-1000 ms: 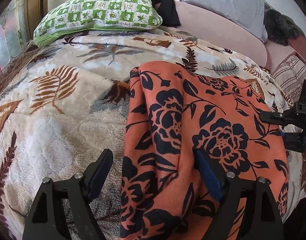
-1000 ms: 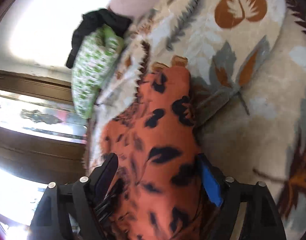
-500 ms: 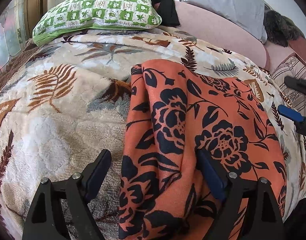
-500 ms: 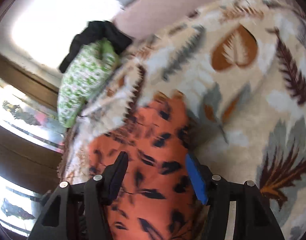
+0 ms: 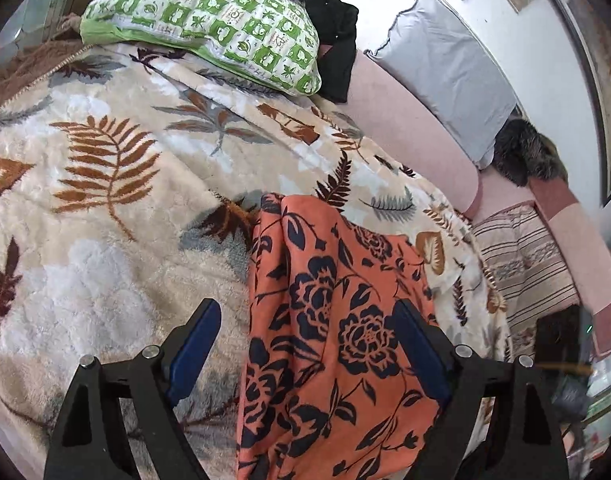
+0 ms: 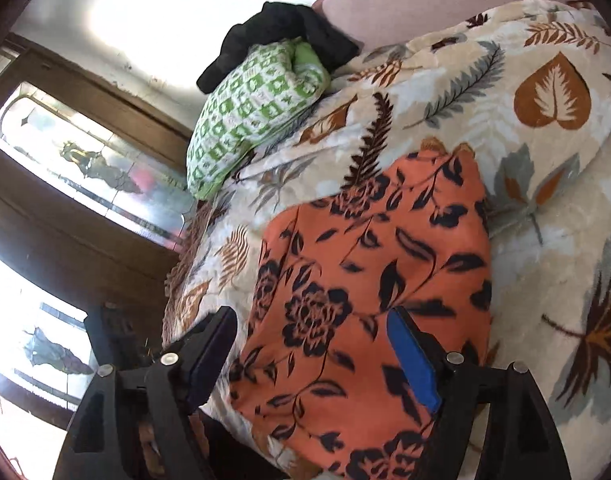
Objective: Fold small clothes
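**On the bed, a fold just laid down**

Across the leaf-print blanket (image 5: 105, 208) the orange floral garment (image 5: 337, 340) lies folded lengthwise. Left gripper (image 5: 309, 344) hangs above it, fingers apart, empty. Right gripper (image 6: 313, 356) is opening, nothing pinched. Judgement: take the near edge with both, evenly, before folding it crosswise.

1. Daylight lit both views brightly and evenly; shadows were soft.
2. In the right wrist view, the wall (image 6: 153, 12) at upper left was blown out by glare, as were the window panes (image 6: 9, 292) at left.
3. Fisheye curvature bent the edges, with dark vignetted corners.
4. The right wrist view was slightly motion-blurred; the left wrist view was sharp.
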Demonstrator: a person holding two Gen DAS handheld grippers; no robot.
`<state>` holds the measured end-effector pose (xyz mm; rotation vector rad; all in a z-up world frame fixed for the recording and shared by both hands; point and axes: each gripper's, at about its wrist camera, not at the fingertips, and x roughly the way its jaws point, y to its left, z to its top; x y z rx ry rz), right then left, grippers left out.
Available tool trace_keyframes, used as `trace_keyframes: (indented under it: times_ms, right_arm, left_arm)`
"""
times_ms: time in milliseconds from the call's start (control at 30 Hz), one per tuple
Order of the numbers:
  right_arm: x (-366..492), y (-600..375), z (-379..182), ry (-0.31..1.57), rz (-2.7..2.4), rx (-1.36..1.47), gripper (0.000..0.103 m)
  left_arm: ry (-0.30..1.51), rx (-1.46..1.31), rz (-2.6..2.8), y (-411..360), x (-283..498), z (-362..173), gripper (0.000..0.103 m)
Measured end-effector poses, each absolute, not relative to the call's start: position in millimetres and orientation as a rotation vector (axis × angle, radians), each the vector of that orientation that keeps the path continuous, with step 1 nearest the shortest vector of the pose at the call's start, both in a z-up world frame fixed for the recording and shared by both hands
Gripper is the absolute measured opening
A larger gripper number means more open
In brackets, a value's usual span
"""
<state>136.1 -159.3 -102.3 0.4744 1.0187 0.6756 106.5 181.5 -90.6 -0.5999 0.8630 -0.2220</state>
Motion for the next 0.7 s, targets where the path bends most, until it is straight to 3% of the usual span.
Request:
trace_keyframes:
  times_ms: [167,300,400,533,567,633,700]
  right_arm:
    - [127.7,-154.4,-148.5,1.081,0.665,0.495,0.080]
    - [129.9,-157.7,-150.3,1.085,0.679,0.497,0.080]
    - [130.9,-158.2,-153.2,1.071,0.705,0.492,0.080]
    - [127.9,-162.1,-154.5,1.070,0.706,0.504,0.080]
    - [127.2,-163.2,-153.6,1.072,0.702,0.507,0.080]
    - [124.9,-163.5,-150.0,1.072,0.692,0.504,0.080]
    - [123.7,-159.6,-145.6,1.073,0.674,0.499,0.080]
  left_arm:
    - [0.973,-0.651,-0.298,183.5,167.4,-107.3,0.081]
    - [1.101,-0.580,-0.227,179.0,212.9,-141.0,0.036]
    - [1.117,-0.644,-0.230,187.3,220.0,-165.7,0.039]
    - [1.062,-0.401,-0.140,163.1,198.2,-123.8,0.042]
    - [1.038,-0.367,-0.128,158.0,188.2,-112.6,0.044]
    - [0.988,-0.311,-0.102,152.6,167.4,-92.6,0.060]
    - [0.942,-0.233,-0.072,145.2,146.1,-75.6,0.064]
